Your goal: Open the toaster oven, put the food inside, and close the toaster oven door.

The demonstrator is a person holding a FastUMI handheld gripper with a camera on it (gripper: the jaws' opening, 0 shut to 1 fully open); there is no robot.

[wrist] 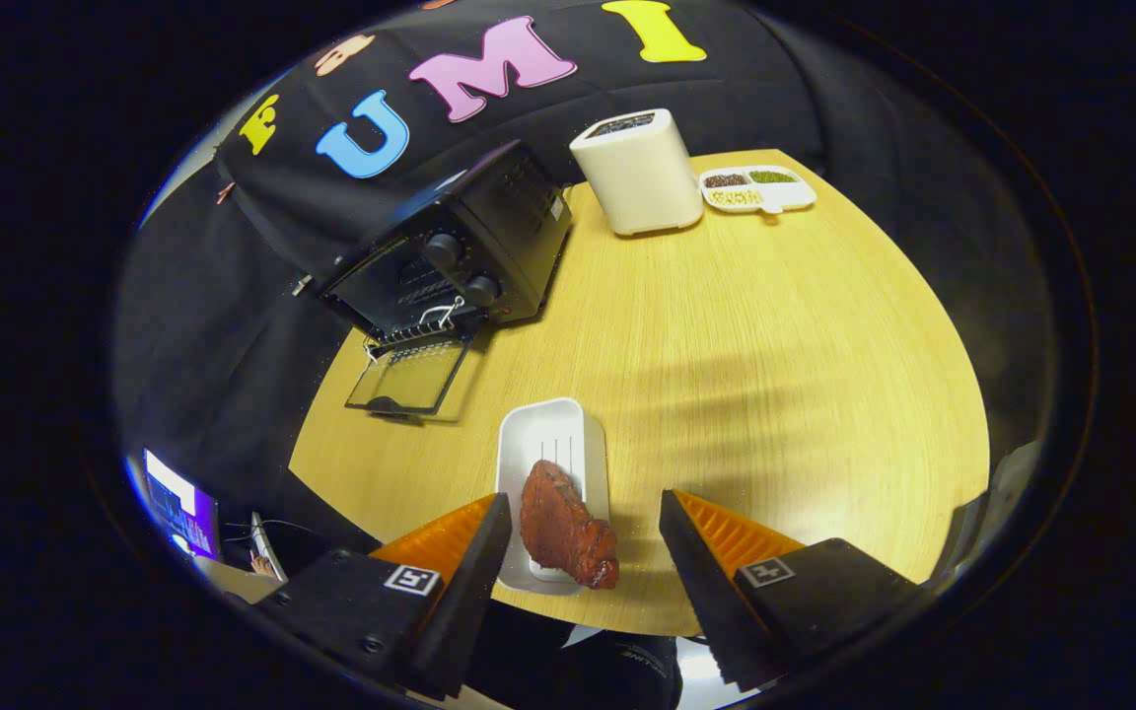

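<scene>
The gripper (585,532) is held with its fingers spread wide, and nothing is gripped. One piece of meat (565,529) is seen between the fingers, lying on one white tray (553,439); its long axis runs roughly along the fingers' direction, tilted slightly. One toaster oven (460,251) is found well beyond the fingers and off to the left, its glass door (410,377) already dropped open toward the gripper. One white toaster (639,170) and one divided dish (757,187) are set farther beyond on the table (785,375).
</scene>
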